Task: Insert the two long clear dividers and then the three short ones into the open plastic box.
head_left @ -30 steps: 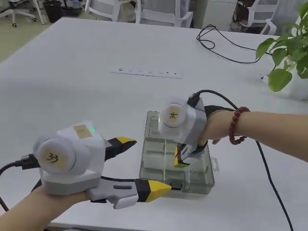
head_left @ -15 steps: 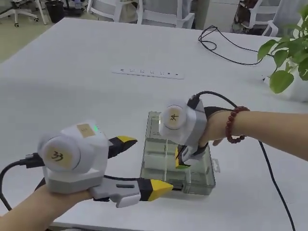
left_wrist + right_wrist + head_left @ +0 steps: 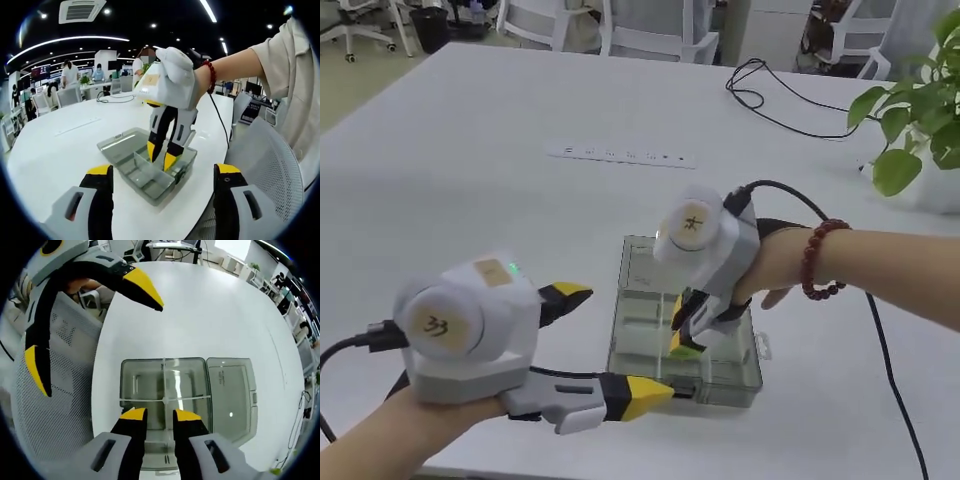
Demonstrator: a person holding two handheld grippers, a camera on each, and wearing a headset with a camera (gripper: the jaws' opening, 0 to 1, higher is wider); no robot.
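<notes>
On my feed the white bench (image 3: 470,180) takes up most of the head view, and the open plastic box (image 3: 720,385) sits near its near edge, right of centre, with its lid (image 3: 230,390) lying flat on the far side. Inside the box, clear dividers (image 3: 150,400) cross at right angles and split it into compartments that look bare. My right gripper (image 3: 682,328) hangs directly over the box, tips pointing down just above the dividers. Its jaws are parted by a narrow gap, and I see nothing between them. My left gripper (image 3: 610,342) hovers at the box's near-left corner, off the bench. Its jaws are spread wide and empty, with one tip close to the front wall.
</notes>
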